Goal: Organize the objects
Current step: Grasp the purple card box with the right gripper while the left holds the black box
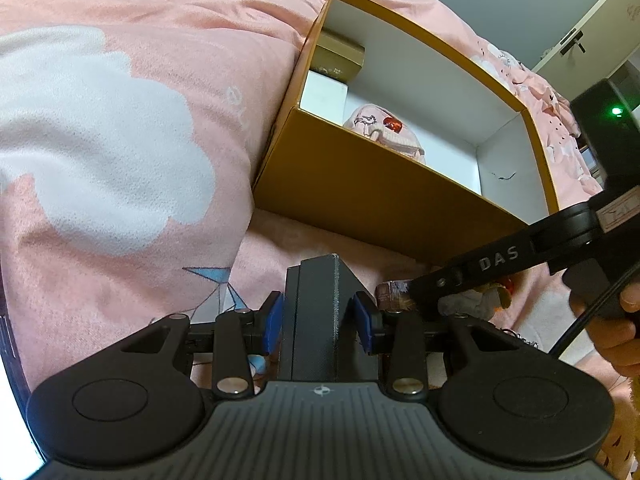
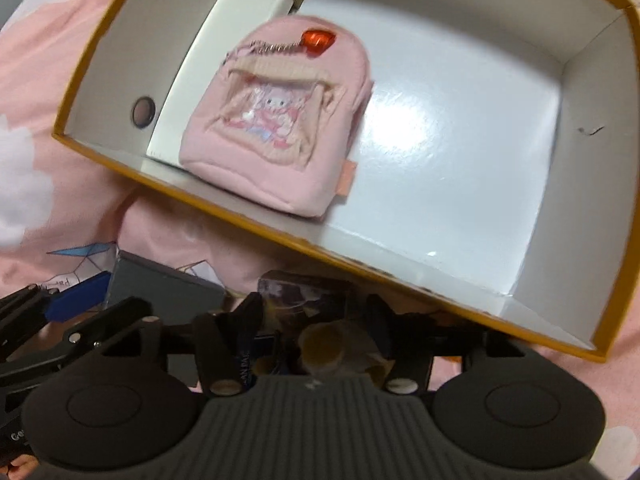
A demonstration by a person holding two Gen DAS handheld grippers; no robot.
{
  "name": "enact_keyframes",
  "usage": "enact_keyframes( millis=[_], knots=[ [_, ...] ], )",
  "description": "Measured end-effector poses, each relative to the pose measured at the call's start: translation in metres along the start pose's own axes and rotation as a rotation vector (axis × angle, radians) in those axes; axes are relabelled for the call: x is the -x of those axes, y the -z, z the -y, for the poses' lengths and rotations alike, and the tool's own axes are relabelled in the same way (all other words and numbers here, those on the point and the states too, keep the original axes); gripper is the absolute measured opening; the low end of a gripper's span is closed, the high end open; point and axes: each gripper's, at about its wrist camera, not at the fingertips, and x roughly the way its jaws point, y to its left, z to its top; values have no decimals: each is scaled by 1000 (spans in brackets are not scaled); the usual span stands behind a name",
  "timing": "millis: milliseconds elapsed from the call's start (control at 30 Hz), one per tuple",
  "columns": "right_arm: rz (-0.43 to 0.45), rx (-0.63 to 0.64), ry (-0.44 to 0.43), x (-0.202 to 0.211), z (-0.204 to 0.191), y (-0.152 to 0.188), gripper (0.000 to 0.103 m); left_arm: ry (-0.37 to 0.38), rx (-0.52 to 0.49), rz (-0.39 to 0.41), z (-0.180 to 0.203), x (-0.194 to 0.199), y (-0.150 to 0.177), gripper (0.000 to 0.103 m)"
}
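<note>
Lying on a pink fleece bedspread [image 1: 120,128] printed with white clouds and paper cranes, an open cardboard box [image 1: 360,192] shows mustard-yellow outer walls and a glossy white lining. Inside it, toward the left half, a small pink fabric backpack [image 2: 276,128] rests flat, face up, soft and padded, with a cartoon panel on the front, a bead chain and a red heart charm at its top; it overlaps a flat white carton [image 2: 224,40]. A gold-brown carton [image 1: 340,60] sits in the far left corner. The left gripper [image 1: 320,320] is clamped on a dark grey rectangular case [image 1: 320,312], matte and hard-edged, upright between its blue pads [image 1: 274,320], just outside the near wall. The right gripper [image 2: 316,344] hangs over the bedding beside that wall, jaws parted; under them lie a small printed packet [image 2: 300,288] and a blurred tan object, and whether the pads touch either cannot be told.
</note>
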Motion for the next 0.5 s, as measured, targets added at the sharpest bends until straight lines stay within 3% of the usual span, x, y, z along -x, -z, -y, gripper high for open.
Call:
enact_keyframes(
  millis=[33, 200, 267, 300, 500],
  knots=[
    [-6, 2, 5, -2, -2, -1, 74, 0, 1, 0, 0, 0, 0, 43],
    [-36, 38, 57, -20, -18, -4, 75, 1, 8, -4, -2, -1, 0, 43],
    [-52, 38, 82, -29, -20, -6, 71, 2, 10, -3, -3, 0, 0, 43],
    [-57, 32, 87, -33, -20, -5, 62, 1, 12, -3, -3, 0, 0, 43],
    [23, 64, 65, -15, -26, 5, 61, -5, 15, 3, -3, 3, -1, 43]
  ],
)
